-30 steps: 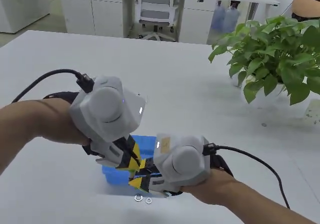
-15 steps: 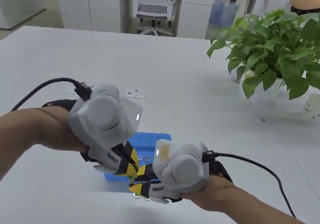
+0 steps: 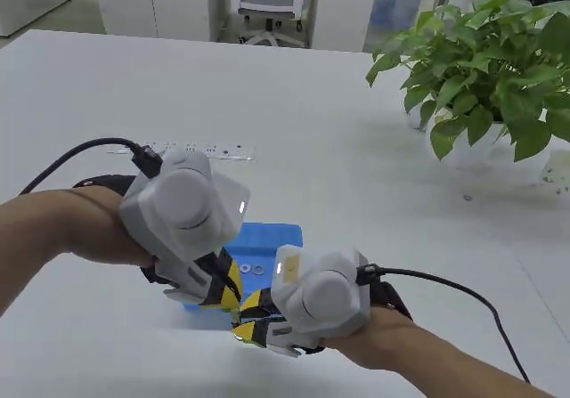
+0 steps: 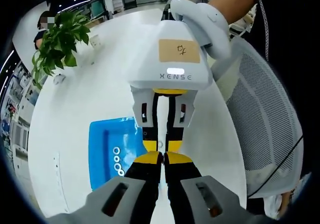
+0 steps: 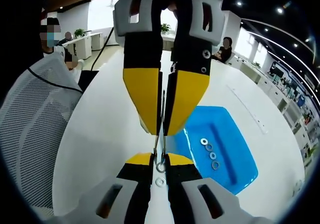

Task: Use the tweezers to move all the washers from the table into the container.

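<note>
The left gripper [image 3: 233, 291] and right gripper [image 3: 249, 318] have drawn back toward the person, baring more of the blue container [image 3: 278, 238]. In the head view the two loose washers seen earlier on the table [image 3: 356, 149] are now hidden beneath the right gripper. The right gripper view shows those washers [image 5: 161, 167] on the white tabletop, one at the tips of the tweezers [image 5: 163, 108], one just nearer. The tweezers are thin bare metal, clamped in the left gripper's closed yellow-and-black jaws. Whether the right gripper's narrowly parted jaws press them I cannot tell. The container is a shallow, smooth rectangular tray holding a row of washers [image 5: 210, 153], four flat rings. The right gripper's white housing reads "XENSE" below a tan sticker [image 4: 179, 50] whose handwritten mark is illegible.
</note>
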Action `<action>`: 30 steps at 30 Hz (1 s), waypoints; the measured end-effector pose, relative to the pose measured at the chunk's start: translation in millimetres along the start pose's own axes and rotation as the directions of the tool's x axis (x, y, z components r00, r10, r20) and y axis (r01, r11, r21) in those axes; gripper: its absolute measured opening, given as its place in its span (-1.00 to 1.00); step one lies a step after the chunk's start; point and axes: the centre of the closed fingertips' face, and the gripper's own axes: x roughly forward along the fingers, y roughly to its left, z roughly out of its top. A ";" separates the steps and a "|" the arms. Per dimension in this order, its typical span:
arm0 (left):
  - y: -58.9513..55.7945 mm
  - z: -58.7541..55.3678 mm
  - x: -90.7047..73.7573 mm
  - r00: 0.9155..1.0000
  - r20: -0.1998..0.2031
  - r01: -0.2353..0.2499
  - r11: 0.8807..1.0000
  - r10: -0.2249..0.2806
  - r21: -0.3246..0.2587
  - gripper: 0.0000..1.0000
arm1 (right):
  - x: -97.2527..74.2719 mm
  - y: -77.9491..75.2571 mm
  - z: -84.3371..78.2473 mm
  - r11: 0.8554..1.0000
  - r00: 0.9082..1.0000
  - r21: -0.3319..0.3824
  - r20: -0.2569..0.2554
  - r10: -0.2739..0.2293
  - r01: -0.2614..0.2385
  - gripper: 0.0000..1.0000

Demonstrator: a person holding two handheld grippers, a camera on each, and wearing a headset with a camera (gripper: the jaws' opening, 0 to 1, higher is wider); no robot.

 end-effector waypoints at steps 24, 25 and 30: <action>2.5 -6.7 5.9 1.000 0.012 0.008 1.000 -0.008 -0.018 -0.87 | 7.5 0.0 -7.1 1.000 1.000 0.004 -0.013 0.000 0.000 -0.78; 2.8 -6.3 5.7 1.000 0.014 0.009 1.000 -0.008 -0.020 -0.87 | 6.9 0.0 -6.9 1.000 1.000 0.000 -0.014 -0.002 0.002 -0.78; 3.4 -7.7 6.4 1.000 0.009 0.008 1.000 -0.008 -0.017 -0.87 | 7.3 -0.5 -8.0 1.000 1.000 0.003 -0.017 -0.004 0.004 -0.77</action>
